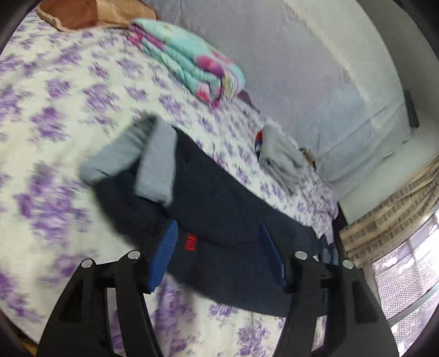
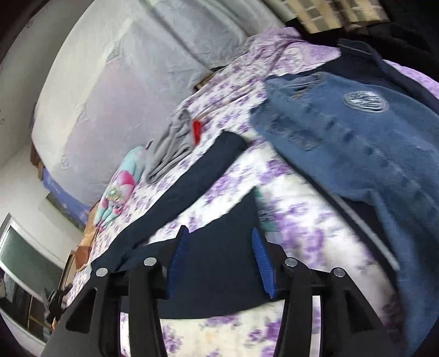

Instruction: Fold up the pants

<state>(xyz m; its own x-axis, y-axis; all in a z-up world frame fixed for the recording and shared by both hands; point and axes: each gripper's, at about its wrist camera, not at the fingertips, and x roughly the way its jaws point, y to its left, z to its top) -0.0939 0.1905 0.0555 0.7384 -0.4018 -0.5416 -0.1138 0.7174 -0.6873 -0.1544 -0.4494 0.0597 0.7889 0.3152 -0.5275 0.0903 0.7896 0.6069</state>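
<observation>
**A:** so what's on the bed (image 1: 68,90)? biggest stuff first pls

**B:** bed has a white sheet with purple flowers, takes up most of both views. A pale wall or mattress (image 1: 288,55) runs along its far edge. In the right wrist view a blue denim garment (image 2: 343,142) with a round badge is spread toward the bed's right edge. Both frames are pretty blurry, fwiw.

**A:** and the pants?

**B:** dark navy pants (image 1: 219,208) lie flat around the middle of the bed. Grey cuffs at the leg ends, pointing away from the left camera, and there's a little red mark on the fabric near the left claw. In the right view the two legs run off separately toward the far side.

**A:** anything else lying around?

**B:** a folded teal and pink floral blanket (image 1: 189,63) at the far edge, a brown cushion-looking thing (image 1: 90,13) in the far corner, and a small crumpled grey garment (image 1: 282,153) with a bit of red on it, just past the pants.

**A:** claws?

**B:** left claw (image 1: 219,258) is spread wide, its blue pads either side of the pants fabric, not pinching it. Right claw (image 2: 219,263) is also apart, navy cloth sitting between its blue pads, no grip on it.
</observation>
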